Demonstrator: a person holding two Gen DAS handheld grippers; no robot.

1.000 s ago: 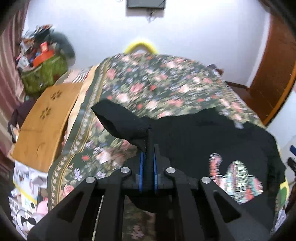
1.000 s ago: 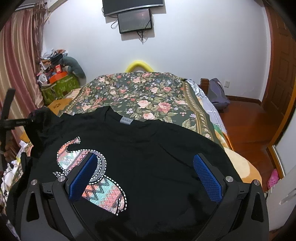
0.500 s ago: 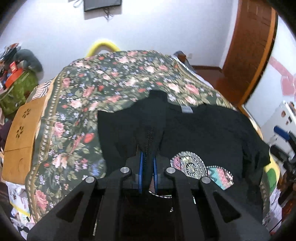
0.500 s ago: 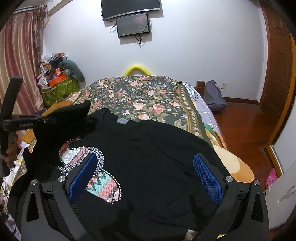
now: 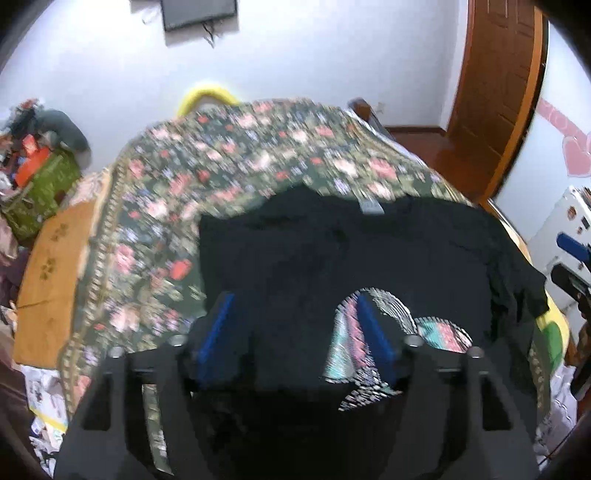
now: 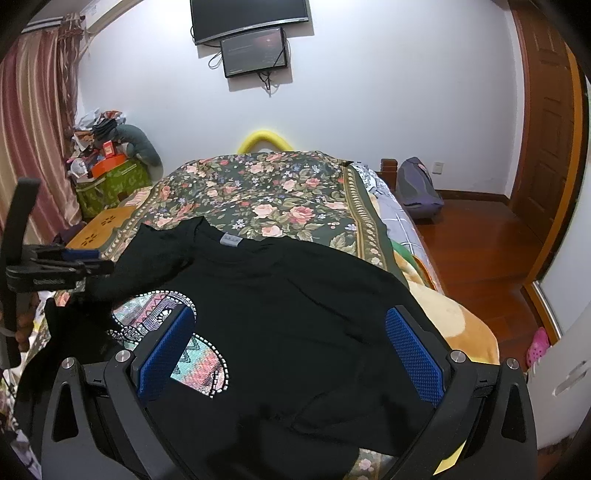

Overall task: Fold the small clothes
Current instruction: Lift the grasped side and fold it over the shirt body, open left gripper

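Left wrist view, left tool (image 5: pixel 295 328) just spread, sleeve released onto black shirt (image 5: pixel 369 251), right tool (image 6: pixel 291 350) spread.

You carried the sleeve (image 6: pixel 159 254) across onto the black T-shirt (image 6: pixel 295 314) and your left tool (image 5: pixel 295 325) has just been opening, its pads apparently clear of the cloth in the blurred view.

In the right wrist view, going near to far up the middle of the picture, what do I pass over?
Black T-shirt → its grey neck label → floral bedspread → yellow arch at the head of the bed → white wall → small screen → larger dark screen above it.
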